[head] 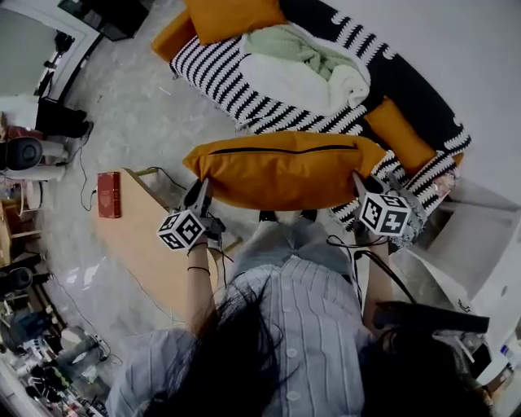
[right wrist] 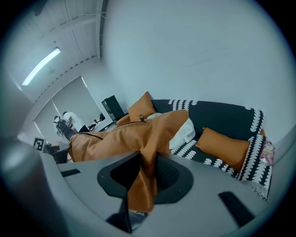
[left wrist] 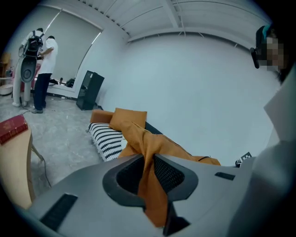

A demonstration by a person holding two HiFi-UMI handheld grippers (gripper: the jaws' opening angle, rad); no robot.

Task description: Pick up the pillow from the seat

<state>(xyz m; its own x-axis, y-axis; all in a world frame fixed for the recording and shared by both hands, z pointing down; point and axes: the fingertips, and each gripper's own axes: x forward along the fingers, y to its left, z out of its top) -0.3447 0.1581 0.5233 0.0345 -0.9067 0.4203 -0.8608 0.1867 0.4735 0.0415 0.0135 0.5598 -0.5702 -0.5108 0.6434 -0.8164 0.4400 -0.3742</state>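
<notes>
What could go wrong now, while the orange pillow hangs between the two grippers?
1. The left gripper and the right gripper each pinch only a thin fold of cover at one corner, not the filling. The pillow may therefore slip out of one grip and swing down.
2. The pillow hangs across the front of the person, and the wooden table stands close on the left. A step or a swing could bump it.

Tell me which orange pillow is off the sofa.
The large orange fabric pillow with the dark zipper, pinched at its ends by the left tongs and right tongs; the others lie on the striped sofa.
</notes>
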